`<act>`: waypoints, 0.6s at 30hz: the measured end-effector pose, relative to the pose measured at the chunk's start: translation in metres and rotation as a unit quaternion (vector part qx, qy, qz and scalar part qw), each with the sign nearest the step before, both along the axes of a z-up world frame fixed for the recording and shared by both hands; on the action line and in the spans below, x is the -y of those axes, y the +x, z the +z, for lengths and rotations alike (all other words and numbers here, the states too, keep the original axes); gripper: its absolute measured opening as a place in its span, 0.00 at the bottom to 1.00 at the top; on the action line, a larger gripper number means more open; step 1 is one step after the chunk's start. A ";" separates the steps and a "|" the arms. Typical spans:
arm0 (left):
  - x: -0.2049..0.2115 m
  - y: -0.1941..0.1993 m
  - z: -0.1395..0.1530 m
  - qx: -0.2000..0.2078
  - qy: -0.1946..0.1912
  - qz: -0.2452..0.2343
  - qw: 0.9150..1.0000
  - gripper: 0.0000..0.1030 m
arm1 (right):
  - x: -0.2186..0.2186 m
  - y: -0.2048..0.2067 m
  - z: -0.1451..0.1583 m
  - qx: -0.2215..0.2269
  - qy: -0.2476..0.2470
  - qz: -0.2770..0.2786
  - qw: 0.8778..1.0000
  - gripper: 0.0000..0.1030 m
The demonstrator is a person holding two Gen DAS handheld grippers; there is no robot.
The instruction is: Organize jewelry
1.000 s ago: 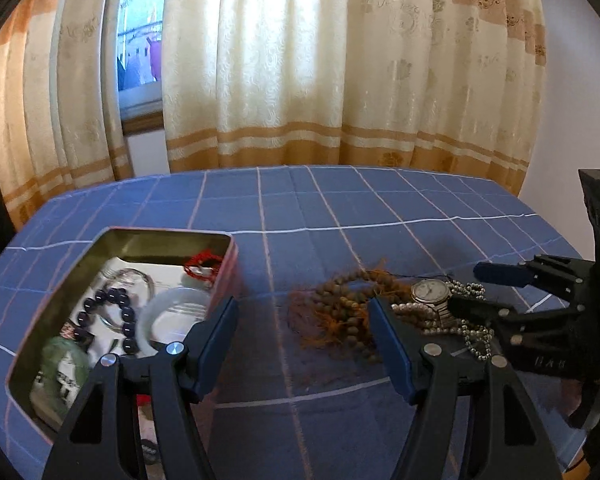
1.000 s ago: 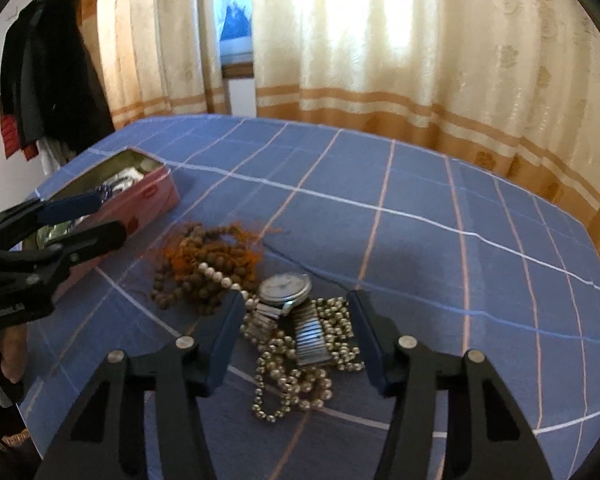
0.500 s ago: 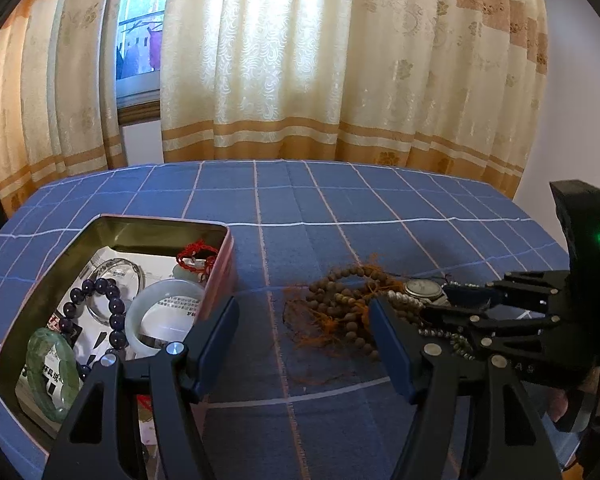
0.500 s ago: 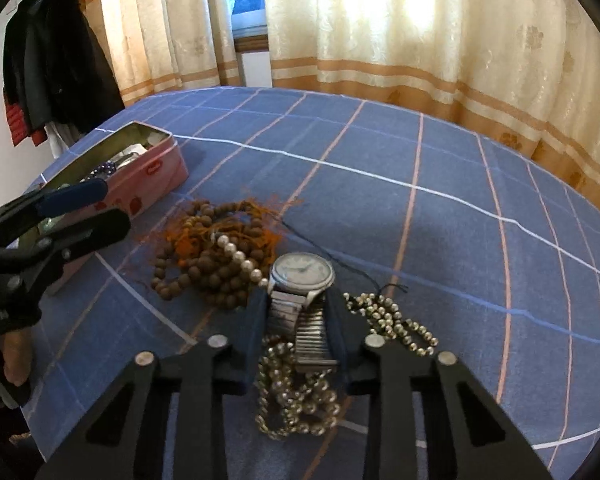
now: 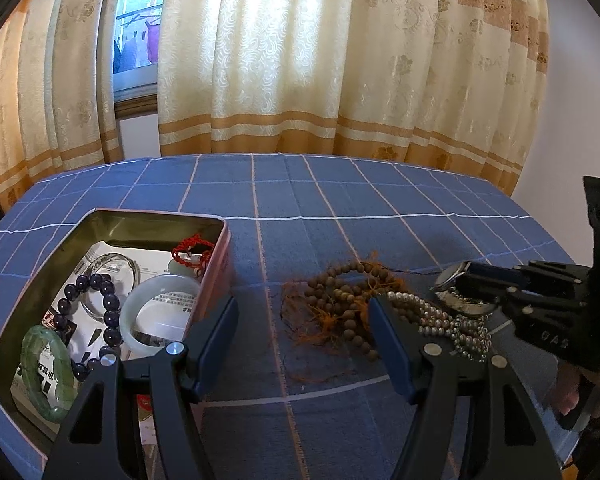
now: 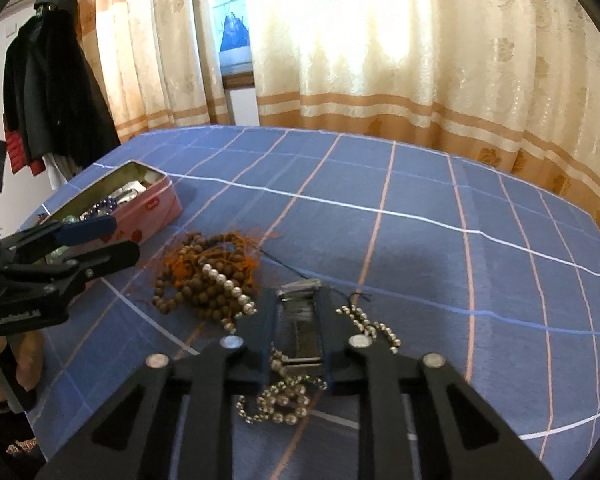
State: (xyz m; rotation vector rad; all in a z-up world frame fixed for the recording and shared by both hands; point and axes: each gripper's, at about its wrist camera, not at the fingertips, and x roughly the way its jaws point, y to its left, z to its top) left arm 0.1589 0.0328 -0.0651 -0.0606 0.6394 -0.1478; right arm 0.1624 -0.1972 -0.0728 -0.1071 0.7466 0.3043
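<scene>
Wristwatch [image 6: 300,322] is the item in hand: right gripper [image 6: 297,312] has its fingers pinched in on the metal band, watch sitting straight between the jaws. In the left wrist view the watch face [image 5: 454,276] shows at the tip of that gripper, tilted, looks partly raised off the blue checked tablecloth [image 6: 420,240]; can't tell if fully clear. Pearl necklace [image 6: 284,400] lies under and both sides of the right fingers, touching the watch band. One pearl run crosses onto the brown bead mala [image 6: 204,280] with orange tassels, just ahead-left of the right gripper.

Left gripper [image 5: 300,320] is spread wide, holding nothing, hovering over the cloth. Mala sits between and just beyond its fingertips. Tin box [image 5: 112,224] is at its left finger, lid off, already holding bangles, a dark bead bracelet and a red cord piece.

Step, judged: picking the watch for transfer to the tin; mala and pearls not yet sorted.

Next move calls for a straight lift, then carry forward-left over the mala to the tin. Risk: pearls may snag on the band and drag along. Lift slowly, check the strand drops free.
</scene>
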 end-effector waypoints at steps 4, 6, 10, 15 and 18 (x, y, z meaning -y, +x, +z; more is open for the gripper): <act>0.006 0.000 0.000 0.001 0.012 -0.004 1.000 0.66 | 0.015 -0.004 0.004 0.008 0.008 -0.017 1.000 0.20; 0.006 0.001 0.000 0.000 0.015 -0.005 1.000 0.66 | 0.024 -0.005 0.004 0.008 0.011 -0.025 1.000 0.20; 0.004 0.002 0.000 -0.002 0.013 -0.005 1.000 0.66 | 0.041 -0.013 0.008 0.015 0.022 -0.042 0.999 0.20; 0.005 0.002 0.000 -0.002 0.016 -0.006 1.000 0.66 | 0.061 -0.024 0.011 0.022 0.034 -0.062 0.997 0.20; 0.005 0.002 0.000 -0.001 0.017 -0.005 1.000 0.66 | 0.071 -0.028 0.010 0.017 0.042 -0.072 0.996 0.20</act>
